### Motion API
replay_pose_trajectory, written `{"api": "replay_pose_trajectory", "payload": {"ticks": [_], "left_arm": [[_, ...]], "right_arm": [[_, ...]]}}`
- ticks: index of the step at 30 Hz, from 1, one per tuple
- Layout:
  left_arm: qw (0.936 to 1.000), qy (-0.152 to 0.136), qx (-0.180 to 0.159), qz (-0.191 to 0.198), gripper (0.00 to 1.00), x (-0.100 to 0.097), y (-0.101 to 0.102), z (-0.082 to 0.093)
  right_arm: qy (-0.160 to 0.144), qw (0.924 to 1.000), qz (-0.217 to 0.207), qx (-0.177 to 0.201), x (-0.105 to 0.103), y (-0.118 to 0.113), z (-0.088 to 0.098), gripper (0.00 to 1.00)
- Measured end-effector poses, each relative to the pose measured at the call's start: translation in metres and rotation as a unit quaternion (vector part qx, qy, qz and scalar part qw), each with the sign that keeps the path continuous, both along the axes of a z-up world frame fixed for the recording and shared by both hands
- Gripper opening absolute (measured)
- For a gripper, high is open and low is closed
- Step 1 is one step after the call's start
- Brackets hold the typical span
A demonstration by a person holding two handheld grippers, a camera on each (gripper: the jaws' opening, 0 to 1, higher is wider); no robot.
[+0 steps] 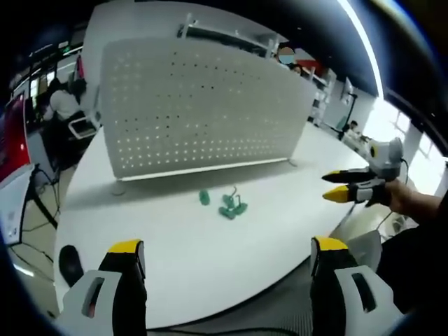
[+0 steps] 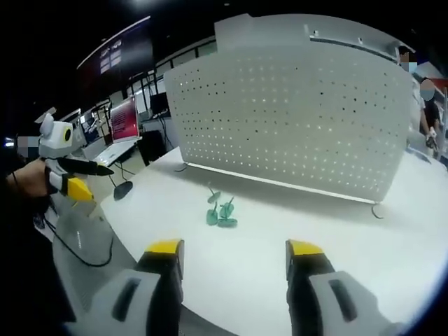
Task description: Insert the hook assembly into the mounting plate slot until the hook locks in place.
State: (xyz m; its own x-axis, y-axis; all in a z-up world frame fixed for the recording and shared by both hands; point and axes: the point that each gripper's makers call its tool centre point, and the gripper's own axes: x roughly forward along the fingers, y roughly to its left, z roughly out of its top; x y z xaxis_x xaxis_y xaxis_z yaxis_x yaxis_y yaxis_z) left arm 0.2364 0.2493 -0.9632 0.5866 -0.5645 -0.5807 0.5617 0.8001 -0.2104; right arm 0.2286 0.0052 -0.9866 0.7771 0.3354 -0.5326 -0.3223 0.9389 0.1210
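Hook assemblies (image 1: 229,204), green, lie loose on the white table (image 1: 175,259) before the perforated mounting plate (image 1: 203,112). Both grippers, left (image 1: 224,255) and right (image 2: 234,255), gape empty; approach one hook squarely and grip its base.

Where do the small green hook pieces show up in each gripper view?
Left gripper view: green hooks just below centre, on the white table, in front of the pegboard.
Right gripper view: green hooks slightly left of centre, before the pegboard.
Shared landmark: the white perforated pegboard standing behind them.
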Motion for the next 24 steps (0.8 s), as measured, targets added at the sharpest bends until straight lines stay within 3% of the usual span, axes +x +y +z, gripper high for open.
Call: {"api": "replay_pose_trajectory", "payload": {"ticks": [2, 8, 13, 19, 21, 24], "left_arm": [[1.0, 0.001, 0.0, 0.001, 1.0, 0.0, 0.0, 0.0], [1.0, 0.005, -0.002, 0.003, 1.0, 0.0, 0.002, -0.003], [0.9999, 0.011, 0.002, 0.006, 1.0, -0.001, 0.004, -0.006], [0.9998, 0.011, 0.0, 0.014, 1.0, -0.001, 0.011, -0.005], [0.9998, 0.016, 0.006, 0.012, 1.0, -0.002, 0.011, -0.008], [0.9996, 0.026, 0.008, 0.009, 1.0, -0.006, 0.01, -0.012]], "right_arm": [[-0.002, 0.9998, -0.005, 0.017, 0.002, 0.001, 0.001, 0.52], [0.001, 1.0, 0.005, 0.008, 0.006, 0.004, -0.007, 0.53], [0.041, 0.998, 0.029, 0.038, 0.008, 0.016, -0.027, 0.52], [0.039, 0.9964, 0.067, 0.034, 0.03, 0.032, -0.038, 0.46], [0.023, 0.9959, 0.084, 0.027, 0.042, 0.037, -0.041, 0.42], [0.022, 0.9924, 0.113, 0.045, 0.055, 0.049, -0.049, 0.41]]}}
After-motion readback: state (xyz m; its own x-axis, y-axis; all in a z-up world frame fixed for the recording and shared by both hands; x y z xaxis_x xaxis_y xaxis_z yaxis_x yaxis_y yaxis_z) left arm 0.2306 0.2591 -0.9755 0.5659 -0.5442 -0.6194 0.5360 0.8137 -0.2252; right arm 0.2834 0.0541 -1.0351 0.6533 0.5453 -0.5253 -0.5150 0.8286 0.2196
